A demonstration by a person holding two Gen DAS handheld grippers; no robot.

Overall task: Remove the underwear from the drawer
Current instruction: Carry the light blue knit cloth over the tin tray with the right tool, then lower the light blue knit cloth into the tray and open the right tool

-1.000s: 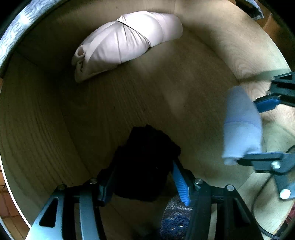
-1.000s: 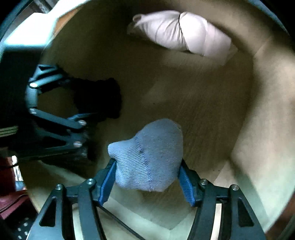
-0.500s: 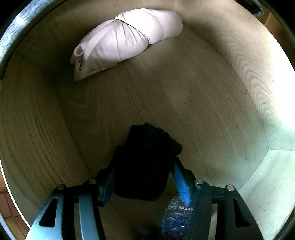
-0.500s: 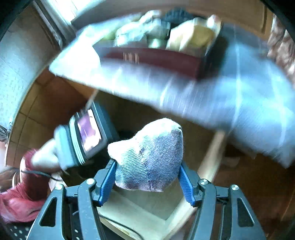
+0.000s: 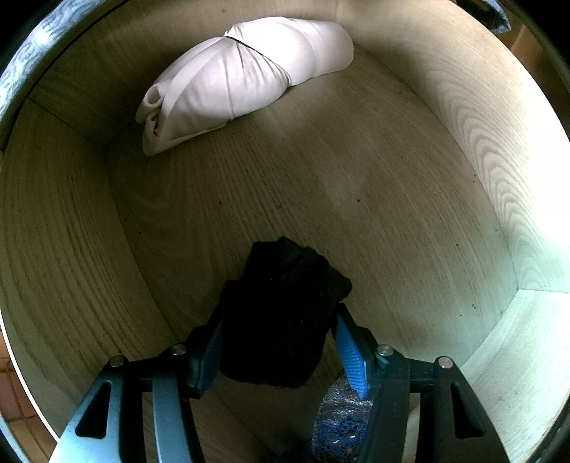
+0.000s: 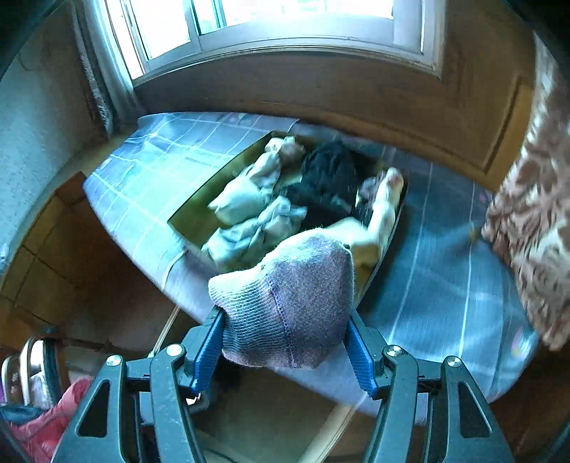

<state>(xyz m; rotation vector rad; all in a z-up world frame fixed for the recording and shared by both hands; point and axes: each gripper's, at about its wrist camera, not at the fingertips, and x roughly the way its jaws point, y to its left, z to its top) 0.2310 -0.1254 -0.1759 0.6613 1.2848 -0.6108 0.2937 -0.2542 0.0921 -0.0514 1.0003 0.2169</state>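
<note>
Inside the wooden drawer (image 5: 409, 185), my left gripper (image 5: 281, 338) is shut on a black knitted garment (image 5: 281, 313), held just above the drawer floor near the front. A cream folded garment (image 5: 242, 78) lies at the back of the drawer. My right gripper (image 6: 285, 331) is outside the drawer, shut on a grey-lilac knitted garment (image 6: 288, 299). It hangs above a box (image 6: 192, 210) on a blue checked bed cover (image 6: 438, 277); the box holds pale and black clothes (image 6: 285, 199).
A dark blue lace piece (image 5: 342, 424) lies under the left gripper's right finger. Drawer walls rise on all sides. In the right wrist view there is a window (image 6: 270, 25), a patterned pillow (image 6: 538, 220) at right, and red cloth (image 6: 46, 416) at lower left.
My right gripper has carried the grey-lilac garment up out of the drawer and over to the box on the bed. The left gripper has stayed put with the black garment.
</note>
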